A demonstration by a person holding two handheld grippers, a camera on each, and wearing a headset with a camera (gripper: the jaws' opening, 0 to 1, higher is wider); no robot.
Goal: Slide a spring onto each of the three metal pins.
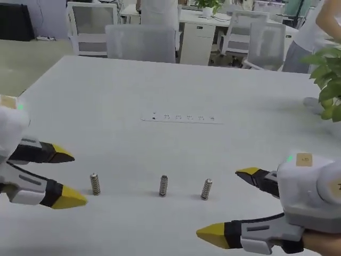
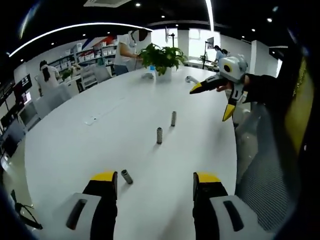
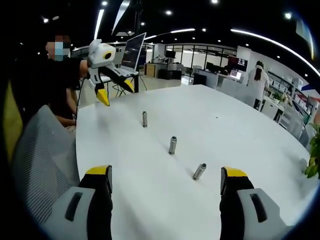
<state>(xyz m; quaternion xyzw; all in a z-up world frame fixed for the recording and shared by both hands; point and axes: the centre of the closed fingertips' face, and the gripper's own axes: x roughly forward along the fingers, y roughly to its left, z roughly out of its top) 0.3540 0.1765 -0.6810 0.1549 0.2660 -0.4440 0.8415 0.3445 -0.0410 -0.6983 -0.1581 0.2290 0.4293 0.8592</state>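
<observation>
Hand-held rig: left claw [image 1: 72, 178] and right claw [image 1: 224, 202], white-bodied, black jaws tipped yellow; green lamp [image 1: 290, 158] and tan label [image 1: 304, 159] atop the right claw; black sleeve [image 2: 262, 87] behind it.

The 3 springs [image 1: 163, 185] are too small to tell whether a pin stands inside each. The left gripper [image 1: 78, 178] is cut off by the head view's left edge, the right gripper [image 1: 217, 201] by its right and bottom edges. The plant [image 1: 326, 80] is cut by the right edge.

An open-plan office; long white table [image 1: 160, 90], mesh chairs [image 1: 141, 42], desks [image 1: 198, 29] behind; potted plant [image 2: 161, 56].
</observation>
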